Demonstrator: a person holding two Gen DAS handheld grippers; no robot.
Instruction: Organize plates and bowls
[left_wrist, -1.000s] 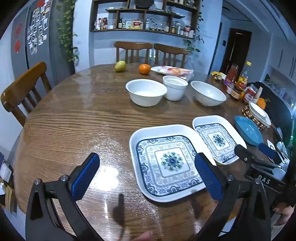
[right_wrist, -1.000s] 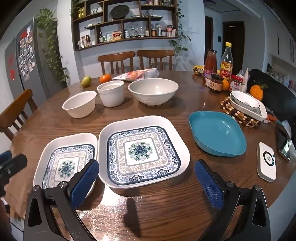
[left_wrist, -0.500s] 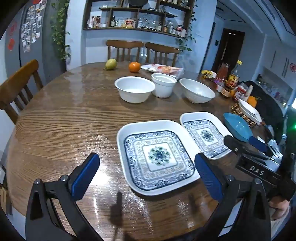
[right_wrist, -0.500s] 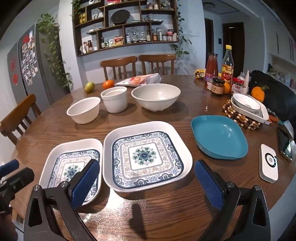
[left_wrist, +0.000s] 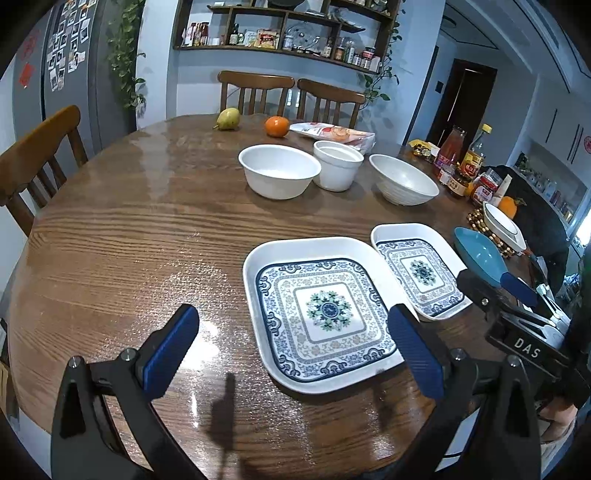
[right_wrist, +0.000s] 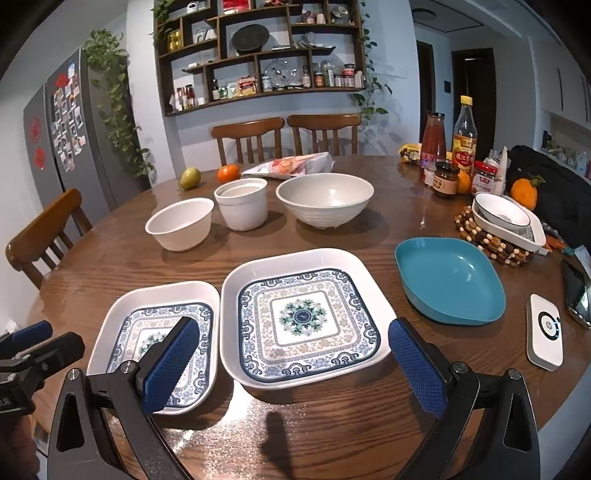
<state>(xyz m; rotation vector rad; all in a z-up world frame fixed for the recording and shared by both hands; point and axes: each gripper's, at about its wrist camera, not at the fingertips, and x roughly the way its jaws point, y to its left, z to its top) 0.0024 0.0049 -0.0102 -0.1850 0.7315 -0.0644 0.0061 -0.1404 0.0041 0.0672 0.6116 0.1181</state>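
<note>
Two white square plates with blue patterns lie side by side near the table's front edge: the smaller plate (left_wrist: 319, 312) (right_wrist: 157, 341) and the larger plate (left_wrist: 421, 271) (right_wrist: 304, 317). A teal dish (right_wrist: 448, 284) (left_wrist: 478, 254) lies to their right. Three white bowls stand behind them: a round bowl (right_wrist: 181, 223) (left_wrist: 279, 170), a tall straight-sided bowl (right_wrist: 242, 203) (left_wrist: 338, 164) and a wide ribbed bowl (right_wrist: 325, 199) (left_wrist: 402, 182). My left gripper (left_wrist: 293, 350) is open and empty above the table, just before the smaller plate. My right gripper (right_wrist: 293, 358) is open and empty before the larger plate.
A wooden round table (left_wrist: 147, 229) holds a pear (left_wrist: 227, 119), an orange (left_wrist: 277, 126), a snack bag (right_wrist: 291, 164), bottles and jars (right_wrist: 454, 151), a white dish on a bead trivet (right_wrist: 506, 221), and a white device (right_wrist: 545, 334). Chairs stand at left (left_wrist: 40, 147) and back (right_wrist: 251, 138).
Both grippers have pulled back and risen a little, so the plates and bowls sit further away in both views. Both stay open. Nothing on the table has moved.
</note>
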